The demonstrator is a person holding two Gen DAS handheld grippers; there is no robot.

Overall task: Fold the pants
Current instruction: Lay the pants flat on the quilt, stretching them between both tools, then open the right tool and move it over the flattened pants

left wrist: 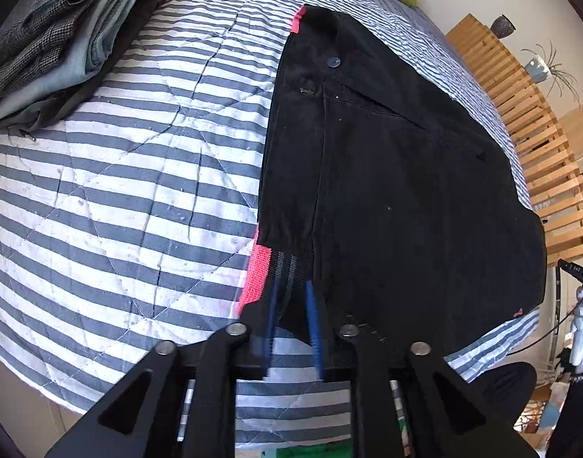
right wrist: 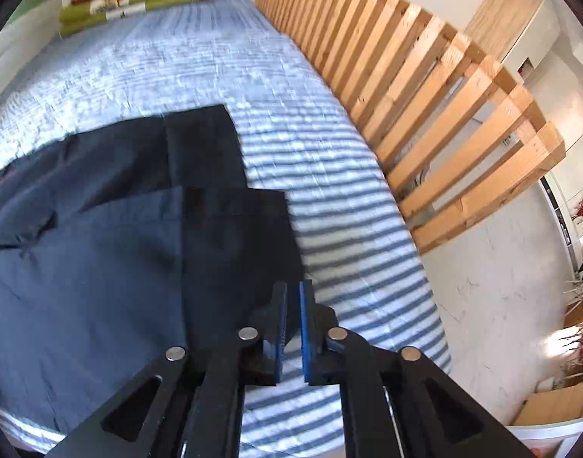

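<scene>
Left tool (left wrist: 293, 316) had its blue pads standing a little apart on either side of the pink-and-black elastic edge of the pants (left wrist: 398, 175); whether they actually pinched the cloth could not be told, since the pads were blurred. The pants lay flat on the striped bed (left wrist: 119, 191), waistband and button (left wrist: 333, 62) running away from that tool, so their long axis led off toward the right tool's side. Right tool (right wrist: 292, 305) was narrowed to a slim gap with nothing between its pads, just past the near corner of the leg ends (right wrist: 230, 221), over bare bedcover. The hems lay up and to the left of it, close by. Judging from this, the right hand was the nearer one to take the hems and carry them toward the waistband. A stack of folded clothes (left wrist: 70, 38) sat well apart at the left.
</scene>
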